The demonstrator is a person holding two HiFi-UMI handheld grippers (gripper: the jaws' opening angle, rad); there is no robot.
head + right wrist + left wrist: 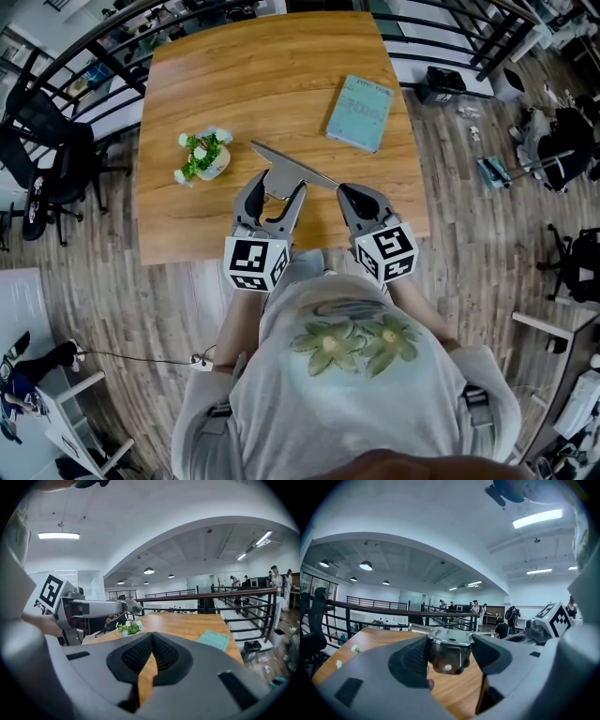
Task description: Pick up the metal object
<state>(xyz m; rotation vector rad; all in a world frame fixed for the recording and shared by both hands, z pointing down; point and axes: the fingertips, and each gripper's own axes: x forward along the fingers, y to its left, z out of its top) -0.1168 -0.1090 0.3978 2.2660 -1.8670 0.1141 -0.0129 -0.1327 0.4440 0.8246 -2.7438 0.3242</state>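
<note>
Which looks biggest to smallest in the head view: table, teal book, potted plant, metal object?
1. Table
2. Teal book
3. Potted plant and metal object: too close to rank. The metal object is long but thin, and the left hand-held gripper gripping it covers part of it.

a teal book point(360, 112) lies far right on the wooden table point(281, 66); a small potted plant point(202, 156) stands well apart, left.
</note>
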